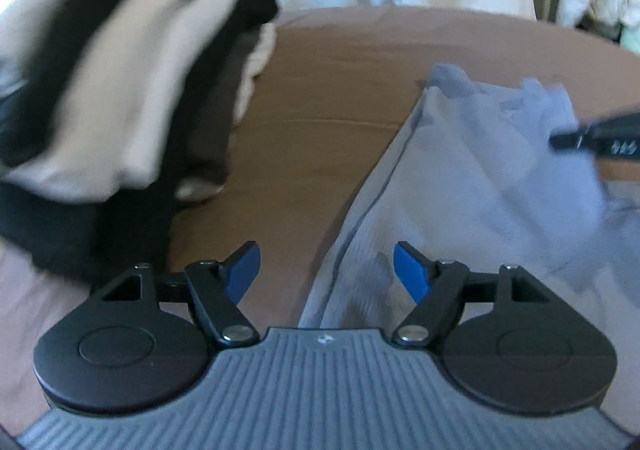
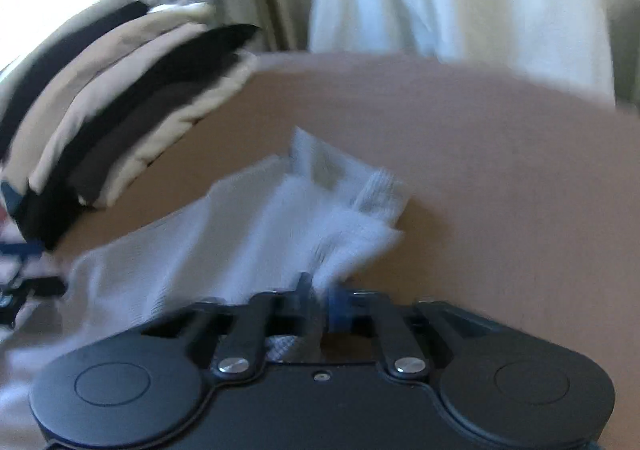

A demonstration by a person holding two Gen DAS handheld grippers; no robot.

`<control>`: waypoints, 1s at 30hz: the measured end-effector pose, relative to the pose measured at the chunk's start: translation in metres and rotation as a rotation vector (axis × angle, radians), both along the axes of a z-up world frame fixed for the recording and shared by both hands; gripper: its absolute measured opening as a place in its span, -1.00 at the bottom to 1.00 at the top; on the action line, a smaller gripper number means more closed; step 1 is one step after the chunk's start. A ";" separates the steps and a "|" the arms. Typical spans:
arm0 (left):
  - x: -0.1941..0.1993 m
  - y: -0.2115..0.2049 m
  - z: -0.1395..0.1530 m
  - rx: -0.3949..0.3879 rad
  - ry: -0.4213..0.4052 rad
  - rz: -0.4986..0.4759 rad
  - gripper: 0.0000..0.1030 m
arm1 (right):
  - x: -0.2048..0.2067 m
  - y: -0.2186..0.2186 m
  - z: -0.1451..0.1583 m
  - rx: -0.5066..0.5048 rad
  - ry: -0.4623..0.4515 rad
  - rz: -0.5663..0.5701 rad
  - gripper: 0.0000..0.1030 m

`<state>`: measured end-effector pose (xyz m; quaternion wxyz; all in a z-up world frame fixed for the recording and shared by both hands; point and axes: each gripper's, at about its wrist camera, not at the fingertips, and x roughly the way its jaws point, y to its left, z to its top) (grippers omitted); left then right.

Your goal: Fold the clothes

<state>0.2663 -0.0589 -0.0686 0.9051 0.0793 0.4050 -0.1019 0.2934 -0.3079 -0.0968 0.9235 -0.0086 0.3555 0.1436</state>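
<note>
A stack (image 1: 120, 90) of folded clothes is already sitting at upper left of both views, so much looks done. The pale cloth (image 2: 256, 234) is lying rumpled at centre on the brown table (image 2: 480, 170) (still unfolded). The right gripper (image 2: 318, 300) is pinching its edge; the left gripper (image 1: 326, 270) is spreading wide, holding nothing, over the cloth's lower edge.
</note>
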 end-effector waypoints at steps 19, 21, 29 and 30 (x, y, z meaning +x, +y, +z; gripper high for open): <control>0.055 -0.046 -0.010 0.202 -0.040 -0.075 -0.11 | 0.048 -0.028 -0.001 -0.031 0.062 -0.162 0.11; 0.053 -0.037 0.000 0.171 -0.049 -0.061 0.04 | 0.044 -0.048 0.003 0.103 0.103 -0.250 0.45; 0.073 0.011 0.011 -0.304 0.254 -0.061 -0.07 | 0.073 -0.091 -0.039 0.717 0.423 -0.265 0.76; 0.071 0.009 0.007 -0.321 0.293 -0.056 -0.09 | 0.081 -0.092 -0.041 0.748 0.402 -0.256 0.77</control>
